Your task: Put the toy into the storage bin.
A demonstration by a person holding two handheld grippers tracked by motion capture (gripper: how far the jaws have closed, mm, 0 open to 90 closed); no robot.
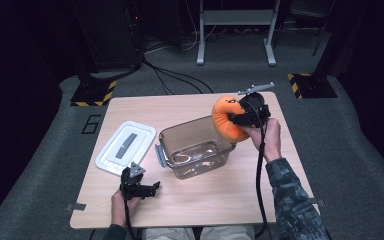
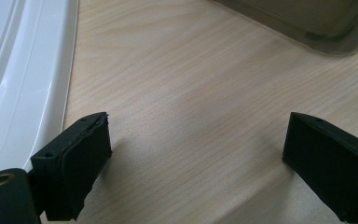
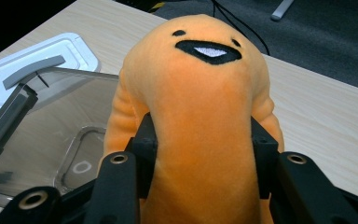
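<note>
My right gripper is shut on an orange plush toy with a stitched black mouth and eyes, holding it in the air at the right rim of a clear plastic box. In the right gripper view both jaws pinch the plush toy at its middle, and the clear box lies below and to the left. My left gripper rests near the table's front left edge, open. In the left gripper view its fingers stand wide apart over bare wood, with nothing between them.
A white lid with a grey handle lies flat to the left of the box, and its edge shows beside my left gripper. The box has grey latches at its ends. The wooden table is bare in front. Cables and stand legs cover the floor behind.
</note>
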